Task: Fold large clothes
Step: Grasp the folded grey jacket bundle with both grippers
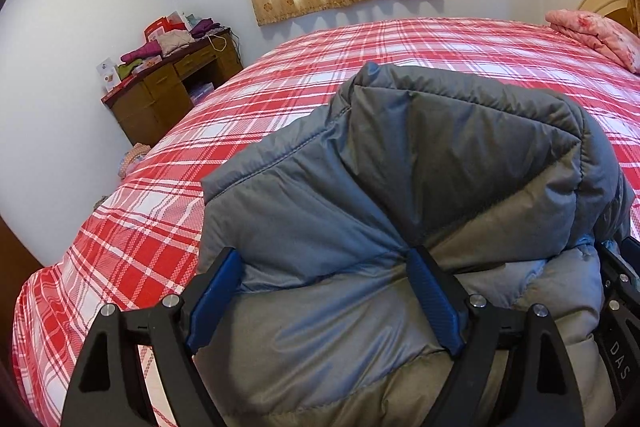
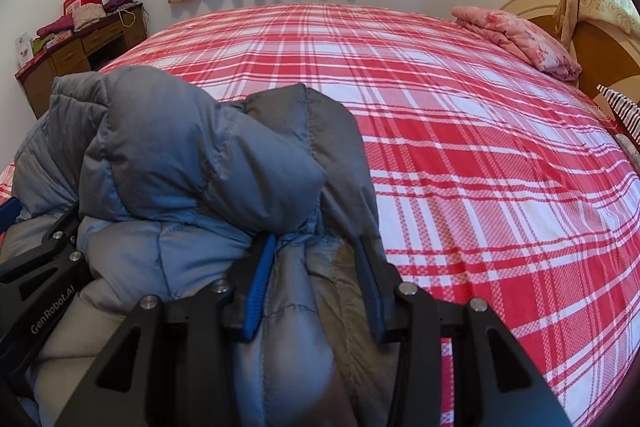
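My left gripper [image 1: 324, 263] and right gripper [image 2: 316, 251] each clamp, half-closed, a thick fold of the grey puffer jacket [image 1: 420, 167], bunched lengthwise up-frame over the plaid bed [image 2: 480, 167].

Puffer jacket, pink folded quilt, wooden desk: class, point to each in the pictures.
Puffer jacket [image 1: 400, 187], left wrist view, on its bunched grey quilting.
Pink folded quilt [image 2: 516, 35], right wrist view, on its top face.
Wooden desk [image 1: 160, 95], left wrist view, on its drawer front.

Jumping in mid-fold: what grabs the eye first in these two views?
A bulky grey-blue puffer jacket fills the foreground, bunched between the fingers of the left gripper and right gripper. Behind it spreads the red plaid bedspread, with a folded pink quilt near the headboard.
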A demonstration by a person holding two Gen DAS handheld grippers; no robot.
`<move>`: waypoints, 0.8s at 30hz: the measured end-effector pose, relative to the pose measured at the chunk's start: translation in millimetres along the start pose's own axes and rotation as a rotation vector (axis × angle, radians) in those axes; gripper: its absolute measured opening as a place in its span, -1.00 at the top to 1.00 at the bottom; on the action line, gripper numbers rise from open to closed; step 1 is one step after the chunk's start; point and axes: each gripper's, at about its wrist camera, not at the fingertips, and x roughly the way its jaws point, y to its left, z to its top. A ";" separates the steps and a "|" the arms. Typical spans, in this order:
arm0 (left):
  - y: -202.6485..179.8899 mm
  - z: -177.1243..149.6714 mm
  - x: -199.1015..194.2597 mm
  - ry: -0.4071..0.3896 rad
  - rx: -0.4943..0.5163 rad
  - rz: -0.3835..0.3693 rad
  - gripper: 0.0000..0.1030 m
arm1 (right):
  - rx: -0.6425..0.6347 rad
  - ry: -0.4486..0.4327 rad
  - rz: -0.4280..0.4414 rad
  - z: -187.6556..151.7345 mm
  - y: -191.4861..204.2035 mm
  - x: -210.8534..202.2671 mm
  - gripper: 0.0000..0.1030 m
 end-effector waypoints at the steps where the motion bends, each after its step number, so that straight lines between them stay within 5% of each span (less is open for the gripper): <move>1: -0.2 -0.1 0.7 0.002 0.002 0.000 -0.67 | -0.002 0.001 -0.003 -0.2 0.7 0.2 0.16; 24: -5.1 -2.9 5.1 0.009 0.030 0.016 -0.68 | 0.002 0.012 0.001 -1.6 2.8 5.2 0.14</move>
